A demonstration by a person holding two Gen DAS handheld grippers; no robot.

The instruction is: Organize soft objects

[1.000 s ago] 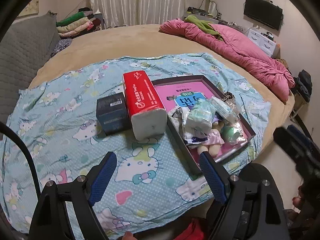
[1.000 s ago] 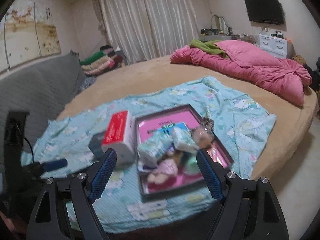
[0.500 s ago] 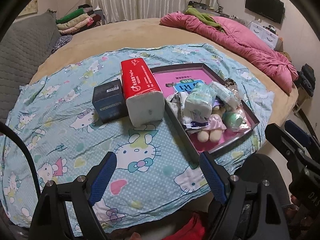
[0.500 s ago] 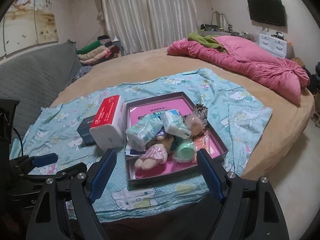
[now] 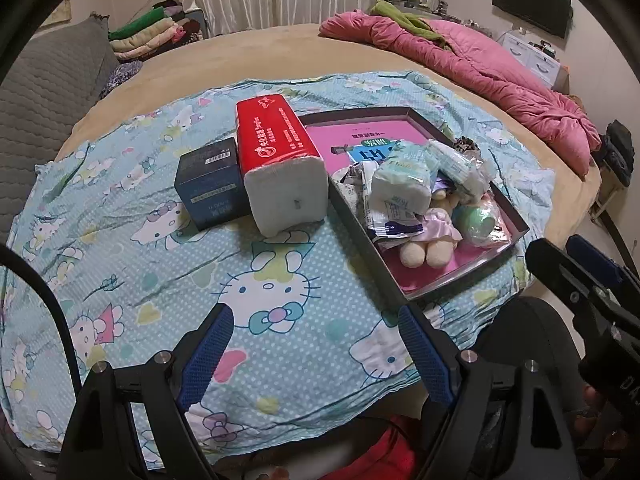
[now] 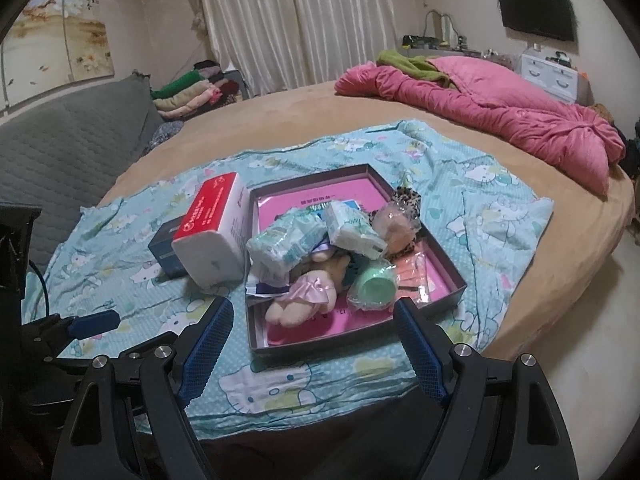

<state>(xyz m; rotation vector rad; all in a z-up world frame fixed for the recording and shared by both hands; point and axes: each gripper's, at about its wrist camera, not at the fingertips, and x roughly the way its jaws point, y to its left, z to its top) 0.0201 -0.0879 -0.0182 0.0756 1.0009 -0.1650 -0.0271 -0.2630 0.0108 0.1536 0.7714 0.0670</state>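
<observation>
A dark shallow box (image 5: 516, 236) (image 6: 448, 270) with a pink floor lies on a Hello Kitty cloth (image 5: 260, 280) (image 6: 500, 216). It holds a heap of soft things: tissue packs (image 5: 400, 184) (image 6: 352, 228), a plush doll (image 5: 424, 248) (image 6: 304, 300), a green round item (image 5: 476, 224) (image 6: 374, 286) and a leopard-print piece (image 6: 408, 202). A red-and-white tissue brick (image 5: 280, 160) (image 6: 216, 232) and a dark blue carton (image 5: 210, 188) (image 6: 164, 250) stand left of the box. My left gripper (image 5: 312, 340) is open and empty, near the cloth's front edge. My right gripper (image 6: 312, 334) is open and empty, just before the box.
The cloth lies on a round tan bed (image 6: 280, 120). A pink quilt (image 5: 480, 64) (image 6: 500, 116) is bunched at the back right. A grey padded headboard (image 6: 60, 152) is at the left, with folded clothes (image 6: 188, 96) behind it. The bed edge drops to the floor (image 6: 580, 340) at the right.
Both grippers have moved closer to the cloth and the box, and both views are sharper. Both grippers stay open. Nothing on the bed has moved.
</observation>
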